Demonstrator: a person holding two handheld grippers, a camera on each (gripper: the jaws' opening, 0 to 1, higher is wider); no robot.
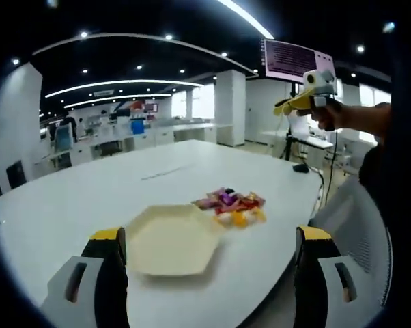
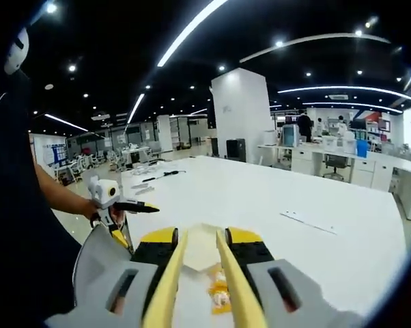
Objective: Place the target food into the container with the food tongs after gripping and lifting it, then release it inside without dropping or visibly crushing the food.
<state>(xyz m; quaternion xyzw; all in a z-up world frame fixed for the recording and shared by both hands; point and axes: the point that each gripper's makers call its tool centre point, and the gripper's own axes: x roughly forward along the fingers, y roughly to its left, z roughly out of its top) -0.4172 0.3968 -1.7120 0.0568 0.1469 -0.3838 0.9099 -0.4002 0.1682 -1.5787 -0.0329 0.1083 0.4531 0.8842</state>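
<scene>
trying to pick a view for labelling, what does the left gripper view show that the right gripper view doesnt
Left gripper view: the whole pale hexagonal tray, a full pile of wrapped candies beside it, and the right hand-held gripper raised off to the side. Right gripper view: yellow food tongs held in that gripper's jaws, with the left hand-held gripper in a person's hand. Both share the white table, the tray and some candies.
</scene>
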